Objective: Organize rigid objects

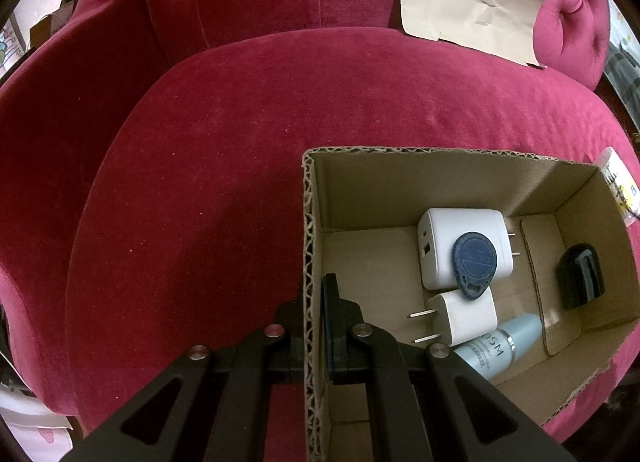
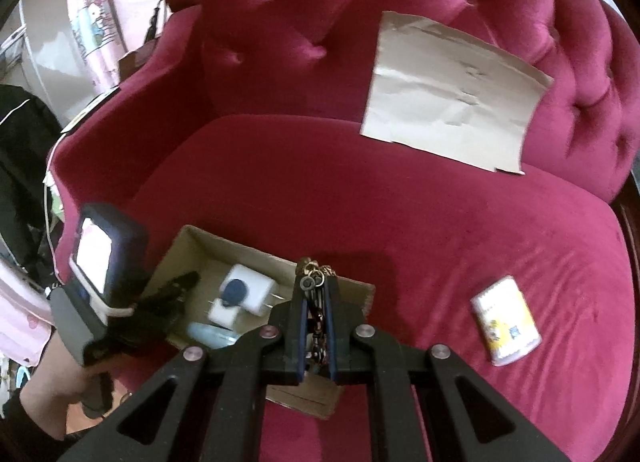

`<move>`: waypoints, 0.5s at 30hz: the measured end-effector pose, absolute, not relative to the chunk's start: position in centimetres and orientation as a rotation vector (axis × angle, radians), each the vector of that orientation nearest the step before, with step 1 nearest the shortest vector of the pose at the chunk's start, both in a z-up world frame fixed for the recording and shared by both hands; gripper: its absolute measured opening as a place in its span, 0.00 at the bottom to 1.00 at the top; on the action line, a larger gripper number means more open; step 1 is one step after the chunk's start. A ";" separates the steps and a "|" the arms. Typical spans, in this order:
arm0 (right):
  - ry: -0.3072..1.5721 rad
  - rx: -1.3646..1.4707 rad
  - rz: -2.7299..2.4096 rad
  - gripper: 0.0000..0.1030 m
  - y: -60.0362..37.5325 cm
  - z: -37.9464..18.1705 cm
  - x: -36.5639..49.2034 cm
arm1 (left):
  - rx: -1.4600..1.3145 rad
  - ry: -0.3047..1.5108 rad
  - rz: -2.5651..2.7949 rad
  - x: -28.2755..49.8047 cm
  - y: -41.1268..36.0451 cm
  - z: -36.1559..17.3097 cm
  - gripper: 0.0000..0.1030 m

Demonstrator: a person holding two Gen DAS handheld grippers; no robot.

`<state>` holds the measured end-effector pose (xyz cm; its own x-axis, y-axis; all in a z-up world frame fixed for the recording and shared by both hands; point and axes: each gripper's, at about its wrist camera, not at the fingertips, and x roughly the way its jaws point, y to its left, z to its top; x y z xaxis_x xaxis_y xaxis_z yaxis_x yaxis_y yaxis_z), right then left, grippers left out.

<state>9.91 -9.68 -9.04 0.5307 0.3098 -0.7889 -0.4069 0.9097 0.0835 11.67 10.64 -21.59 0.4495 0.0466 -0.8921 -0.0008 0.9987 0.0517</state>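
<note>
Five items in box: large white two-port wall charger [image 1: 466, 248], blue teardrop key fob [image 1: 474, 264] lying on it, small white plug cube [image 1: 462, 318], pale blue bottle [image 1: 496, 346], black rounded adapter [image 1: 580, 280].
Box: open brown corrugated cardboard box [image 1: 400, 182], on the seat of a crimson velvet tufted armchair [image 1: 220, 142].
Left gripper [image 1: 316, 318]: jaws pinched tight on the box's left wall, steadying it.
Right gripper [image 2: 316, 302]: jaws closed on a bronze-coloured metal keychain with rings [image 2: 314, 282], held above the box's near right corner.
Loose on seat, right: small white printed cylindrical tin [image 2: 506, 320], well apart from the box.
Backrest: tan paper sheet [image 2: 452, 90], leaning.
Step in hand: carrying the keychain to the box, by my reckoning.
Next move calls for: bringing it leftward over the open interior, lowering, then parting the jaws; the tin likely follows.
</note>
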 end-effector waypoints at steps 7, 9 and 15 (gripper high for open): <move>0.958 -0.131 0.483 0.06 -6.0 -11.0 9.9 | 0.051 1.103 0.027 11.6 10.6 -21.6 0.04; 0.966 -0.130 0.495 0.06 -5.2 -11.4 10.0 | 0.048 1.104 0.026 11.6 10.7 -21.6 0.04; 0.989 -0.103 0.523 0.06 -3.2 -12.3 10.4 | 0.042 1.105 0.024 11.6 10.8 -21.6 0.04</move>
<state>10.44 -3.17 -12.34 0.4369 0.3738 -0.8182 -0.4657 0.8722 0.1498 11.59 10.79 -21.60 0.4489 0.0402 -0.8927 0.0019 0.9989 0.0459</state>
